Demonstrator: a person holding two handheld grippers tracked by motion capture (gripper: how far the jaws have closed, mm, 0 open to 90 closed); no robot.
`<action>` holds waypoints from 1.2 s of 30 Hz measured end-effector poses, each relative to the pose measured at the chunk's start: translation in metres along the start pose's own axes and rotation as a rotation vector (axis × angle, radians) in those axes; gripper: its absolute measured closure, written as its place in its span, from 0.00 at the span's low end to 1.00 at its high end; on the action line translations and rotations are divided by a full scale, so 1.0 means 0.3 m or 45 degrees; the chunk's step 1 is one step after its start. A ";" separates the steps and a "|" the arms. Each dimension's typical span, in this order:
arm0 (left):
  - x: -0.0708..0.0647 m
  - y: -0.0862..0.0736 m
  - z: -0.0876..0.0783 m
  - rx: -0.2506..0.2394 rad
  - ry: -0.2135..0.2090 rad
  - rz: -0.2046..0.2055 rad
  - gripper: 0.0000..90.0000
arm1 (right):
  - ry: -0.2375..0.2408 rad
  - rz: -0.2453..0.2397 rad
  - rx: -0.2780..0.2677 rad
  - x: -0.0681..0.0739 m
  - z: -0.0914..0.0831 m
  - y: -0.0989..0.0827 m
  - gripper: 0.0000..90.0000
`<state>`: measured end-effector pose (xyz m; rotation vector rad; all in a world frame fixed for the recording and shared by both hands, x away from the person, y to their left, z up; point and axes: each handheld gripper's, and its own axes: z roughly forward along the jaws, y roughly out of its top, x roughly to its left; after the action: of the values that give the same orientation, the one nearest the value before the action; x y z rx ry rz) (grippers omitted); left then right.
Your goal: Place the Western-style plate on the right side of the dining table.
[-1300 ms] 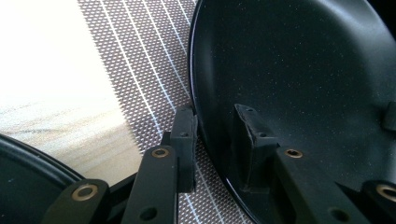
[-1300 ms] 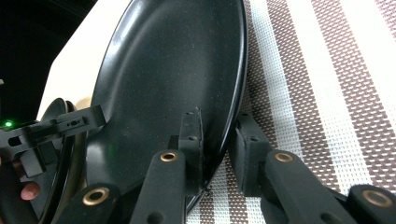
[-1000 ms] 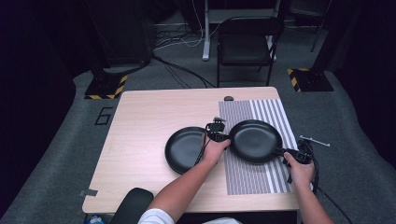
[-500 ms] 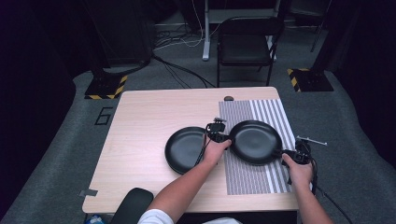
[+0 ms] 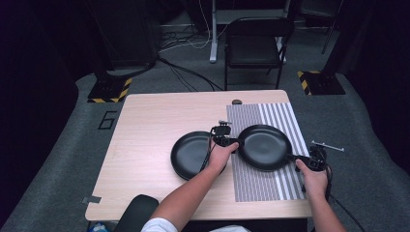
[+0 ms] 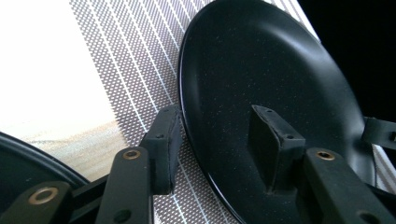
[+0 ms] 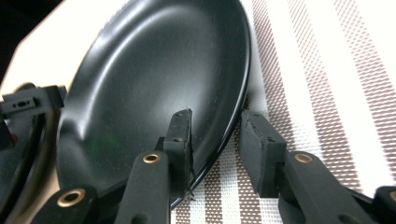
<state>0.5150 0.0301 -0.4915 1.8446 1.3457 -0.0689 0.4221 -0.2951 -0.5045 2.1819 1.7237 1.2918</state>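
Under both claws spreads the wooden table (image 5: 145, 145), and across its right part lies the striped mat (image 5: 270, 186), directly beneath the two sets of jaws. Beyond the claws, past the far edge of the table, a dark folding chair (image 5: 254, 48) stands on the grey floor.

Between the two claws sits the black plate (image 5: 263, 146), resting on the mat. The left gripper (image 5: 223, 140) is at the plate's left rim and the right gripper (image 5: 309, 161) at its right rim, so the plate lies straddled from both sides. A second black plate (image 5: 191, 154) lies on the bare wood just to the left of the left claw, partly under the person's left hand (image 5: 220, 157).

Seen along the left claw (image 6: 217, 144), one jaw stands over the plate's inner face and the other outside the rim above the mat; the rim (image 6: 187, 130) runs between them with a gap on each side. Its jaws have just been opening, and the pads stand apart from the plate.

Along the right claw (image 7: 215, 140) the picture is the same: one jaw inside the dish, one outside over the mat, the rim (image 7: 233, 126) between them. These jaws too have just been opening and look parted, no longer pressing the plate.
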 end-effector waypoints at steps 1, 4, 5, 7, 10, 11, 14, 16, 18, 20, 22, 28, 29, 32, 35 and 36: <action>0.001 0.000 -0.002 -0.006 -0.004 -0.004 0.59 | 0.012 0.003 -0.014 -0.001 -0.009 0.003 0.71; 0.004 0.001 -0.015 -0.011 0.003 0.006 0.59 | 0.016 -0.025 -0.051 0.010 -0.031 0.007 0.70; 0.006 0.001 -0.020 -0.012 0.001 0.007 0.59 | 0.008 -0.038 -0.063 0.016 -0.038 0.008 0.70; 0.009 0.001 -0.031 -0.017 0.000 0.011 0.59 | 0.008 -0.066 -0.084 0.027 -0.049 0.010 0.70; 0.017 0.001 -0.050 -0.027 -0.001 0.017 0.58 | 0.025 -0.097 -0.105 0.044 -0.063 0.011 0.70; 0.020 0.000 -0.057 -0.026 -0.005 0.021 0.58 | 0.028 -0.104 -0.108 0.047 -0.065 0.011 0.70; 0.029 -0.002 -0.083 -0.049 -0.003 0.028 0.58 | 0.034 -0.137 -0.111 0.059 -0.069 0.013 0.70; 0.036 -0.001 -0.102 -0.058 0.008 0.044 0.58 | 0.030 -0.166 -0.109 0.073 -0.071 0.012 0.70; 0.044 -0.001 -0.119 -0.064 0.011 0.052 0.58 | 0.027 -0.196 -0.111 0.089 -0.073 0.011 0.70; 0.052 -0.003 -0.134 -0.067 0.013 0.059 0.58 | 0.026 -0.226 -0.112 0.112 -0.077 0.011 0.70; 0.059 -0.005 -0.151 -0.069 0.013 0.068 0.58 | 0.035 -0.251 -0.108 0.134 -0.079 0.010 0.70; 0.083 -0.011 -0.204 -0.096 0.008 0.072 0.58 | 0.057 -0.292 -0.094 0.177 -0.074 0.001 0.70; 0.088 -0.013 -0.213 -0.100 0.009 0.073 0.58 | 0.057 -0.298 -0.093 0.180 -0.072 0.001 0.70; 0.106 -0.015 -0.242 -0.103 0.020 0.095 0.58 | 0.050 -0.310 -0.090 0.190 -0.071 0.002 0.70; 0.127 -0.015 -0.275 -0.123 0.031 0.090 0.57 | 0.051 -0.320 -0.087 0.204 -0.072 0.004 0.70; 0.134 -0.015 -0.286 -0.130 0.035 0.089 0.57 | 0.056 -0.321 -0.085 0.210 -0.073 0.004 0.70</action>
<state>0.4936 0.1161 -0.4577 1.8107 1.2783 0.0606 0.4099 -0.2523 -0.4547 1.8428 1.8698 1.3201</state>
